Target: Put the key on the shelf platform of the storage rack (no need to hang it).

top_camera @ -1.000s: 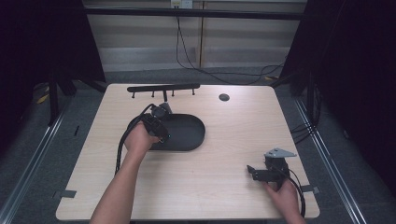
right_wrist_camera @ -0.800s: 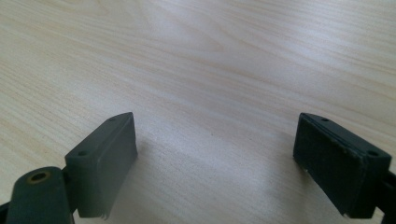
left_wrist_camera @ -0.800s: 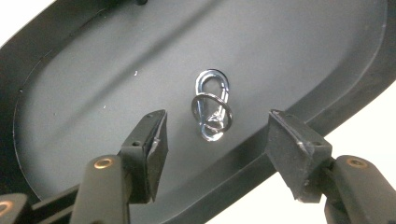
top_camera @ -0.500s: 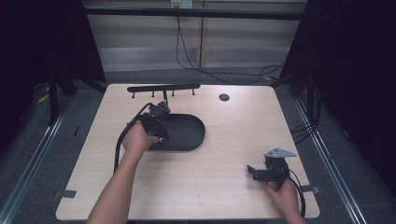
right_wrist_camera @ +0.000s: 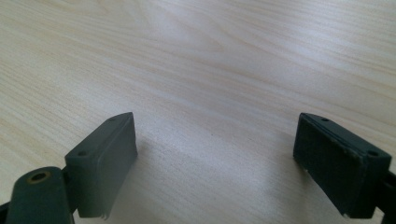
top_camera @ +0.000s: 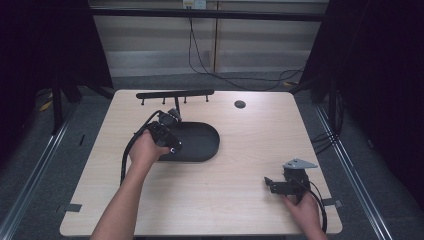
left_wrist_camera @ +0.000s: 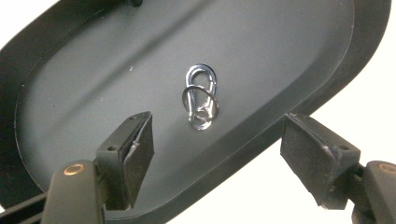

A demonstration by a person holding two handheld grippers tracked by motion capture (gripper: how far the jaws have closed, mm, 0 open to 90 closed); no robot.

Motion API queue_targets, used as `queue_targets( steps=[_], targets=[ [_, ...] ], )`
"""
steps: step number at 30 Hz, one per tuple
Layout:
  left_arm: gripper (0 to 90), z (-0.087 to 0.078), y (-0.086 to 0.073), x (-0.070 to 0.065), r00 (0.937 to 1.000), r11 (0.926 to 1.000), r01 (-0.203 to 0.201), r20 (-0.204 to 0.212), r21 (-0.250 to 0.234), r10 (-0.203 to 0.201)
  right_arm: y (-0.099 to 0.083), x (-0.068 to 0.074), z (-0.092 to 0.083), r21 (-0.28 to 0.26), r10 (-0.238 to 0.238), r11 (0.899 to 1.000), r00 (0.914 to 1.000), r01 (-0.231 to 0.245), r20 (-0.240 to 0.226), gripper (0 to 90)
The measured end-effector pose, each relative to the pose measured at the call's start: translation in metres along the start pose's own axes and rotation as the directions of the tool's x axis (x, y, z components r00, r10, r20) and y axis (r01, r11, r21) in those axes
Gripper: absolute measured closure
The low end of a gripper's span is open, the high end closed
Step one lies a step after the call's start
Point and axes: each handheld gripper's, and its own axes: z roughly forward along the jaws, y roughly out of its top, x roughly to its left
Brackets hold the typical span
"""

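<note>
A silver carabiner with a ring on it (left_wrist_camera: 201, 95) lies flat in the black oval tray (left_wrist_camera: 289, 56). My left gripper (left_wrist_camera: 219, 154) hovers over the tray's left part (top_camera: 202, 147), and its jaws have just been opening. They stand wide apart, with the carabiner beyond the pads and untouched. From above, the left gripper (top_camera: 167, 134) is in a hand at the tray's left end. My right gripper (top_camera: 271, 184) rests low over bare wood near the table's front right. In its own view the right gripper (right_wrist_camera: 229, 163) is open with nothing between the pads.
A black bar with several pegs (top_camera: 175, 94) stands at the back of the table behind the tray. A small dark round disc (top_camera: 240, 104) sits at the back centre. The left gripper's cable (top_camera: 129, 150) loops to the left of the tray.
The left gripper has drawn back slightly toward the person over the tray's left end. The right gripper has not moved.
</note>
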Motion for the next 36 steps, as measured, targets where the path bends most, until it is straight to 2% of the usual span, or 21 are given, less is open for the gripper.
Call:
queue_targets(
  steps=[6,9,10,17,22,30,36],
  targets=[
    [24.5,-0.003,-0.005,-0.002,0.9999,0.9999,-0.011,0.002,-0.008,0.011,0.000,0.000,0.000,-0.001,-0.001,1.000,1.0000,0.001,0.000,12.8],
    [23.9,-0.006,-0.009,-0.002,0.9998,0.9998,-0.011,-0.017,-0.014,0.011,0.000,0.000,0.000,0.000,0.000,1.000,1.0000,0.000,0.000,12.9],
    [23.8,-0.006,-0.011,-0.002,0.9999,0.9999,-0.011,-0.006,-0.012,0.011,0.000,0.000,0.000,0.000,-0.001,1.000,1.0000,0.001,0.000,12.8],
    [23.1,-0.008,-0.020,0.000,0.9999,0.9998,-0.014,-0.007,-0.015,0.014,0.000,0.000,0.000,0.000,0.000,1.000,1.0000,0.000,0.000,12.8],
    [22.8,-0.008,-0.030,0.002,1.0000,0.9997,0.006,0.004,-0.023,-0.006,0.000,0.000,0.000,0.000,-0.001,1.000,1.0000,0.001,0.000,12.8],
    [22.8,-0.011,-0.041,0.002,0.9999,0.9998,-0.006,0.015,-0.019,0.007,0.000,0.000,0.000,0.000,-0.001,1.000,1.0000,0.001,0.000,12.9],
    [22.8,-0.013,-0.050,0.002,0.9999,0.9998,0.001,0.016,-0.019,-0.001,0.000,0.000,0.000,0.000,0.000,1.000,1.0000,0.000,0.000,12.8]
  ],
)
